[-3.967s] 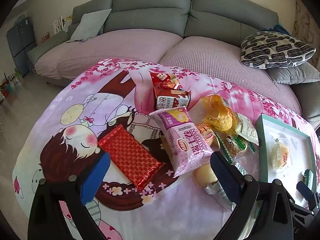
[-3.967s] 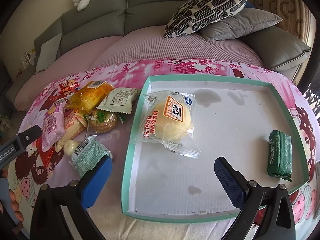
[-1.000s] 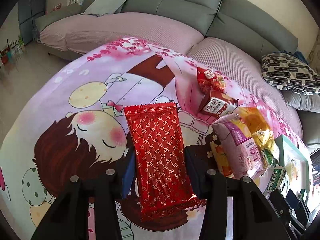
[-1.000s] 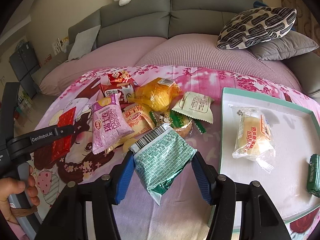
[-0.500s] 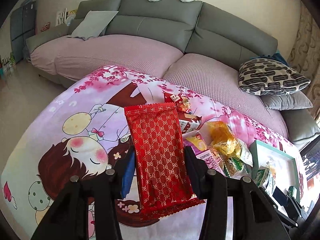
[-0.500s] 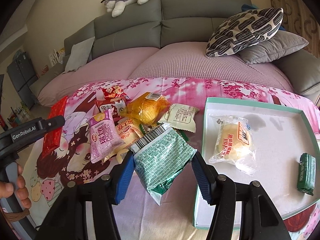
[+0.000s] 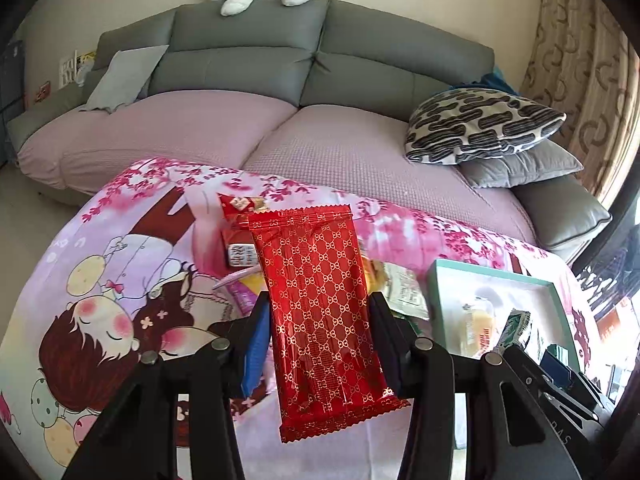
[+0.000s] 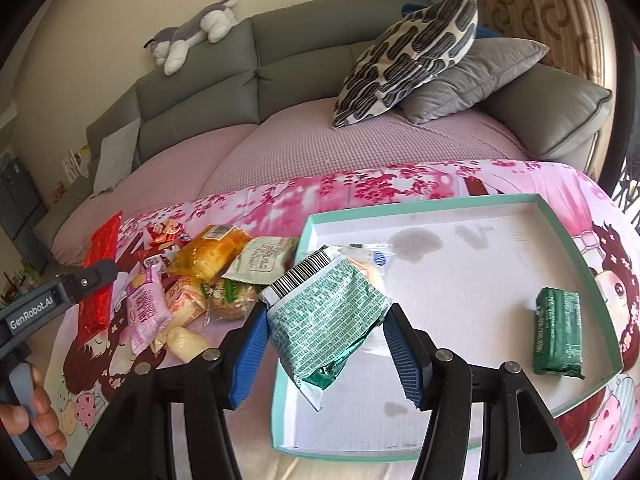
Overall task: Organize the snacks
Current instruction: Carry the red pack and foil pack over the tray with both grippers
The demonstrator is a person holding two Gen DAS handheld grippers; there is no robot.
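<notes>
Right wrist: tray holds green bar (both tools grip packets).

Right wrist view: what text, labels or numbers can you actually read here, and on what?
"GenRobot.AI": white lettering on the left gripper body.
Green-and-white snack packet in the right gripper: barcode and dense print, too small to read.
Purple packet, white-and-green packet, dark green bar in the teal tray: lettering blurred, unreadable.
</notes>
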